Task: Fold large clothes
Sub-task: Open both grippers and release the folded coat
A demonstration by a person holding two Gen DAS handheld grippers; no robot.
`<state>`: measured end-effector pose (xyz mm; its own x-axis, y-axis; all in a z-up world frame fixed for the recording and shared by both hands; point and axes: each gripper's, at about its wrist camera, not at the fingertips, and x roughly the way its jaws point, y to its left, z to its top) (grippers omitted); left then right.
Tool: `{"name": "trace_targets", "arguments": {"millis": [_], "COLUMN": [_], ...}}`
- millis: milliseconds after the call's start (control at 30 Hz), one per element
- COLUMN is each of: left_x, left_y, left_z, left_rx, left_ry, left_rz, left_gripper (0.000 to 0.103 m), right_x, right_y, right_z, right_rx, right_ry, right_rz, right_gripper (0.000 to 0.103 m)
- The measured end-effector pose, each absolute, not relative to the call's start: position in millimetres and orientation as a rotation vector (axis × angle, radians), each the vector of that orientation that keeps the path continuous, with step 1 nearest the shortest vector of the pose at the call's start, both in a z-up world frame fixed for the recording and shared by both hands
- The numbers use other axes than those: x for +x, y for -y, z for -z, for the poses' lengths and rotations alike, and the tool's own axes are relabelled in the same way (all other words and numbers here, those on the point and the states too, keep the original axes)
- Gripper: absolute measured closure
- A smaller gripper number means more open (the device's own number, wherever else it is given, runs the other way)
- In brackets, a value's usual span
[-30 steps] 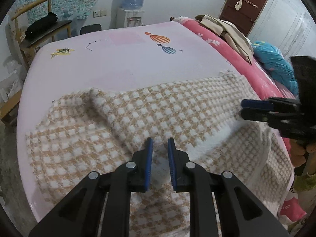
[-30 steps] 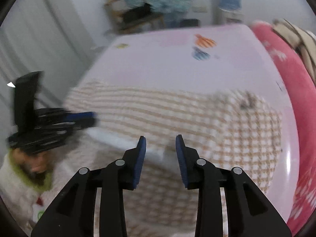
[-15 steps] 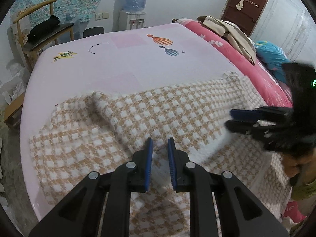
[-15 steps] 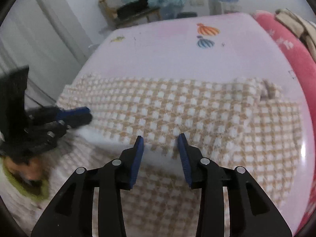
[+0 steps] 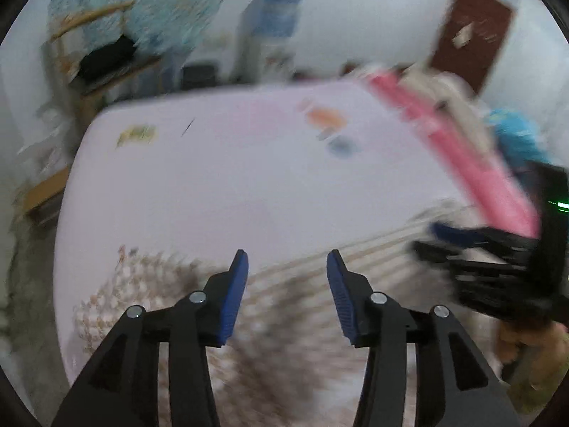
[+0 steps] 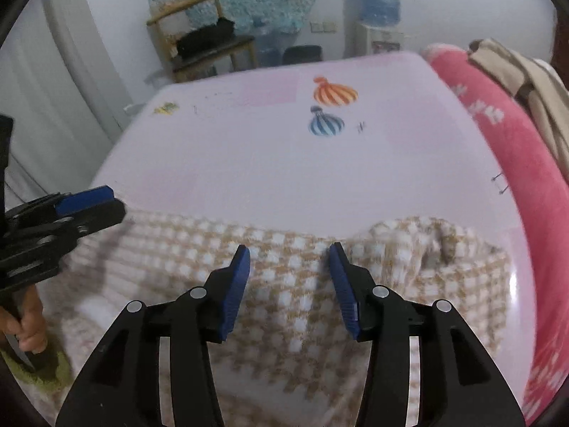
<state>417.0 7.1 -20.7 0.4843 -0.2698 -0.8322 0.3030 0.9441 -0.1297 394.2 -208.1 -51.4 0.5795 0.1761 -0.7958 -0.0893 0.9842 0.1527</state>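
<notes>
**Both grippers opening over a checked garment on a pink bed**

Left gripper point(image 5: 287, 263), seen along its own fingers, has its blue pads spread apart and opening further; nothing is pinched between them. Its view is heavily blurred. Below and beyond the pads lies the garment point(image 5: 149, 284), a tan-and-white checked fabric spread on the near part of the bed point(image 5: 231, 178). At the right edge of this view the right gripper point(image 5: 437, 238) appears side-on, black with a blue pad, over the garment's right portion; the hand point(image 5: 526, 341) holding it shows beneath.

Right gripper point(image 6: 288, 258), in its own sharper view, also has its pads apart and opening, with the fabric lying below them and not clamped. The garment point(image 6: 284, 302) crosses the near half of the bed point(image 6: 266, 163) from left to right, its far edge forming a folded line; a bunched lump sits at its right end. White lining shows along the near fold. The left gripper point(image 6: 96, 203) enters from the left edge, its tip at the garment's far-left corner, gripped by a hand point(image 6: 30, 323) low in the corner.

Background elements:
- Two printed balloons point(image 6: 334, 94) on the pink sheet, well beyond the garment.
- Red blanket point(image 6: 505, 149) along the bed's right side, with beige clothes point(image 6: 526, 74) piled on it.
- Wooden chair point(image 6: 202, 35) and water dispenser point(image 6: 378, 17) against the far wall.
- Brown door point(image 5: 473, 35) at upper right of the left view.
</notes>
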Motion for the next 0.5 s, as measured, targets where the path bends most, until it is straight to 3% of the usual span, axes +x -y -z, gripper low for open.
{"name": "trace_targets", "arguments": {"millis": [200,400,500], "left_x": [422,382,372], "left_y": [-13,-1,18], "left_z": [26,-2,26], "left_rx": [0.02,0.076,0.226], "left_ry": [-1.02,-0.915,-1.003], "left_rz": [0.329,0.441,0.41], "left_gripper": [0.056,0.056,0.052], "right_x": [388,366,368], "right_y": [210,195,185], "right_z": [46,23,48], "right_rx": [0.081,0.063,-0.014], "right_ry": [-0.956,-0.92,-0.984], "right_rz": [-0.152,-0.195,-0.172], "right_gripper": [0.058,0.048,0.046]}}
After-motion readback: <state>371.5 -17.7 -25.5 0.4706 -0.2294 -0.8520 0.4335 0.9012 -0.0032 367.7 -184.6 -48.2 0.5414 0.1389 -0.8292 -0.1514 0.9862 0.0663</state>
